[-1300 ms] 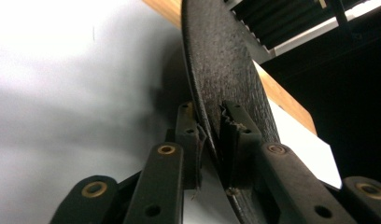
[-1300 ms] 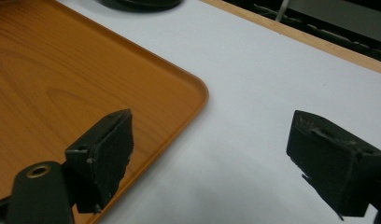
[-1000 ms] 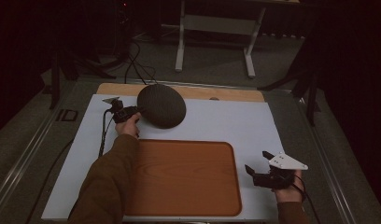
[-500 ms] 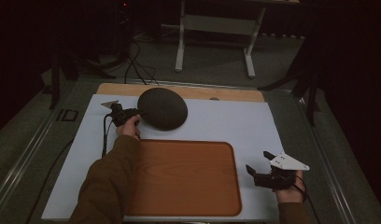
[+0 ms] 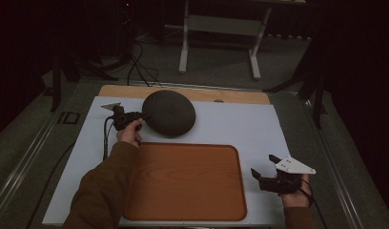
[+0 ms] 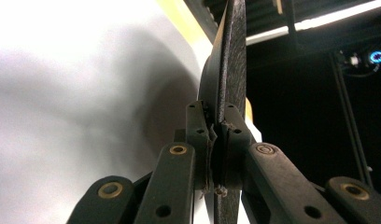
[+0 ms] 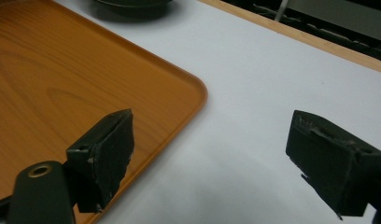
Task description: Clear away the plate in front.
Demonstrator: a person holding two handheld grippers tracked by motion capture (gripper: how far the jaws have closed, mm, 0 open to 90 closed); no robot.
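Clamping the dark round plate [image 5: 168, 113] by its rim, the left gripper [image 5: 139, 116] holds it tilted slightly steeper than before at the white table's [image 5: 240, 124] far side; right gripper [image 5: 264, 168] rests unmoved, jaws apart, beside the wooden tray [image 5: 188, 186]. No writing is legible.

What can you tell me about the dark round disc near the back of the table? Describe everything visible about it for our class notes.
The dark round disc is a thin, charcoal-coloured plate or mat with a rough, grainy surface. It sits at the far left-centre of the white table, just beyond the wooden tray. The left gripper is shut on its left rim, and the left gripper view shows that thin edge pinched between the jaws, with the disc tilted up off the table.
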